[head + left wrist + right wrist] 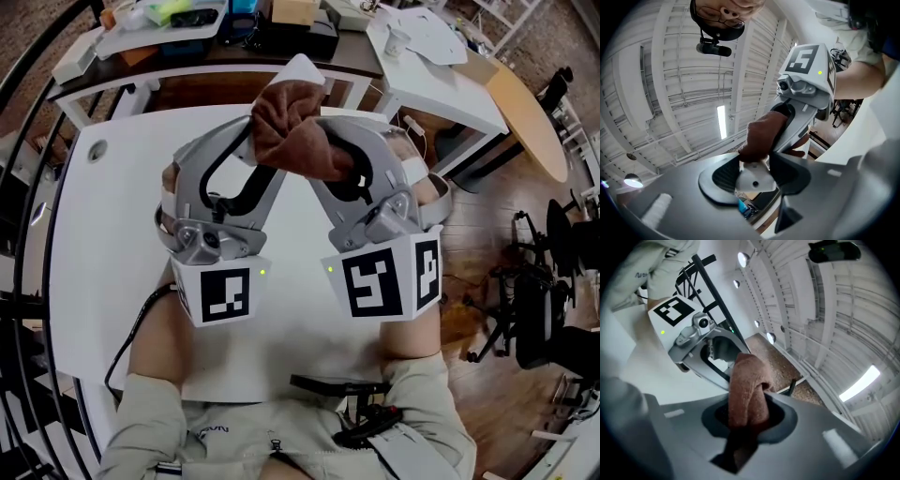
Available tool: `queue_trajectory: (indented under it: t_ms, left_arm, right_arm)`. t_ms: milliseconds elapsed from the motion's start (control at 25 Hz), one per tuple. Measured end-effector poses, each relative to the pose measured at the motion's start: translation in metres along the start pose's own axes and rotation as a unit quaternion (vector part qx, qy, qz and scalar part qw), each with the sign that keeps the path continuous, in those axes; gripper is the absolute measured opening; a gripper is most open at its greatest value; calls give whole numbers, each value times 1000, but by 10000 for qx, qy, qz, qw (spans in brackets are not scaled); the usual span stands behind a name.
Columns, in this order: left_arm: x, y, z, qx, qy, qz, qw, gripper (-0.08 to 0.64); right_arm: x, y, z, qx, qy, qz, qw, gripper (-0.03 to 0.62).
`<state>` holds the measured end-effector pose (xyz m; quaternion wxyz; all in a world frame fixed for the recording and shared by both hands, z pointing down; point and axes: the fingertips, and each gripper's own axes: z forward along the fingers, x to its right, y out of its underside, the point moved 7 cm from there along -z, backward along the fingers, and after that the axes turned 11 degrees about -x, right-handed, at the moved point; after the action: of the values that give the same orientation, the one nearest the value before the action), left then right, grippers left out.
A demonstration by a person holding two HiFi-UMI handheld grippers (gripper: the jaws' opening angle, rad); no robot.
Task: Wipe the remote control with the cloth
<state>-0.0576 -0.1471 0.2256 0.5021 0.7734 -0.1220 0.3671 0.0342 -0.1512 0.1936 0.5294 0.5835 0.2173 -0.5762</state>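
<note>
**Wiping in the air above the white table [112,225].** The left gripper [751,174] is clamped on the white remote control [759,181]. The right gripper [746,420] is closed on a bunched brown cloth [746,380] that touches the remote. The remote looks light, stiff and smooth, so it may slip, and is best gripped across its narrow sides. The cloth is soft. The two grippers crowd each other, and a cluttered desk [187,42] stands beyond.

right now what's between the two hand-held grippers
The brown cloth, gripped by the right hand-held gripper, against the white remote in the left hand-held gripper; head view shows it.
</note>
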Motion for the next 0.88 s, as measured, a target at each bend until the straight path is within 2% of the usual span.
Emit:
queue_trajectory:
  t_ms: [120, 200, 320, 440, 520, 640, 880]
  left_arm:
    - [2, 3, -1, 15, 29, 77, 10000, 212]
    - [1, 3, -1, 28, 76, 45, 10000, 212]
    - [-2, 3, -1, 81, 227, -263, 9994, 212]
    - [-8, 4, -1, 103, 404, -810, 9958, 212]
    - [-11, 7, -2, 119, 494, -1217, 9913, 212]
    - [-17, 8, -5, 191, 569, -1861, 9807, 212]
    - [-27, 6, -7, 500, 658, -2825, 9557, 207]
  right_arm:
    - [-3, 1, 0, -26, -181, -73, 9998, 81]
    - [0, 2, -1, -33, -141, 12, 9999, 81]
    - [17, 8, -4, 60, 335, 416, 9986, 81]
    - [38, 19, -7, 134, 1019, 1057, 9891, 83]
    - [48, 30, -8, 63, 1364, 1464, 9798, 84]
    - [55, 42, -7, -45, 1622, 1800, 9702, 84]
    - [51, 43, 1, -158, 1555, 1648, 9739, 84]
